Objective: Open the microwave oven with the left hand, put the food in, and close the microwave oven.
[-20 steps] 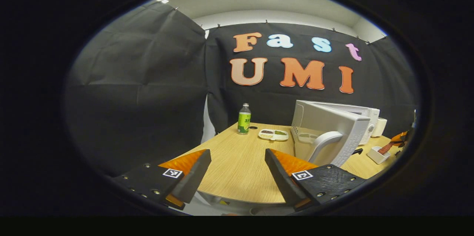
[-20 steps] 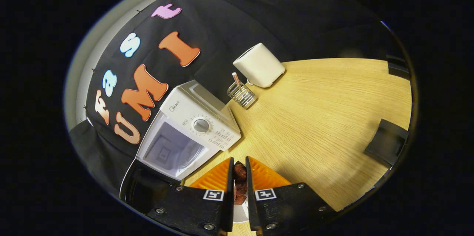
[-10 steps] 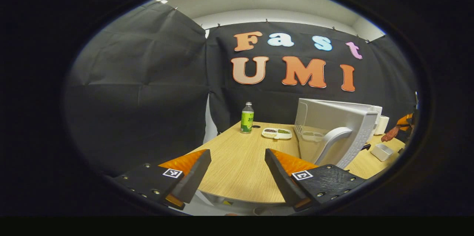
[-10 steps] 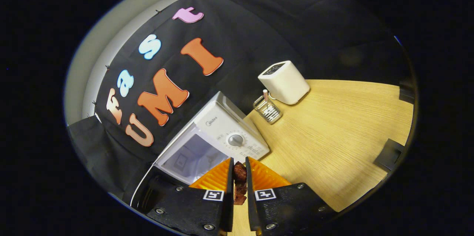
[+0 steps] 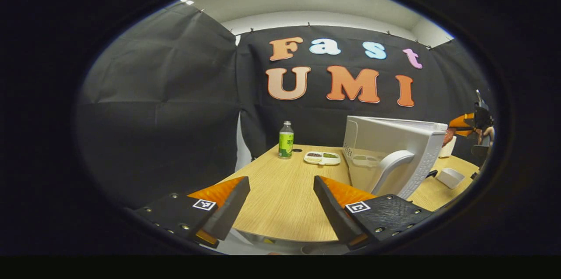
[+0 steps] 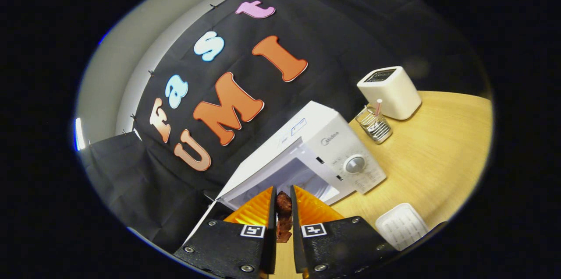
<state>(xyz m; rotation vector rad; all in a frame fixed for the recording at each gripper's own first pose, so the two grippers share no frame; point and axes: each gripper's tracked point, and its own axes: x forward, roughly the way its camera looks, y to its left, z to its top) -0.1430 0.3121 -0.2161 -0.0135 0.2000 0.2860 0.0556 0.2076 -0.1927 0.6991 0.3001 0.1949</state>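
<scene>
The white microwave [image 6: 326, 147] stands on the wooden table [image 6: 438, 160] with its door [image 5: 394, 150] swung open and the pale cavity [image 6: 285, 174] showing. My right gripper [image 6: 283, 198] is shut on a dark red-brown piece of food [image 6: 284, 209] and hangs just in front of the cavity mouth, a little above the table. In the left gripper view the right gripper [image 5: 464, 122] shows far off beyond the door's top edge. My left gripper [image 5: 280, 200] stands open over the table's near edge, left of the door handle [image 5: 388, 169], with nothing between its fingers.
A green-labelled bottle [image 5: 285, 139] and a divided food tray [image 5: 323, 158] sit at the table's back left. A small white dish [image 6: 401, 225] lies in front of the microwave. Right of the microwave stand a wire rack [image 6: 374, 123] and a white box-shaped appliance [image 6: 390, 90].
My right gripper has risen from the white dish with the food and swung toward the microwave's opening. The left gripper has barely shifted and stays open.
</scene>
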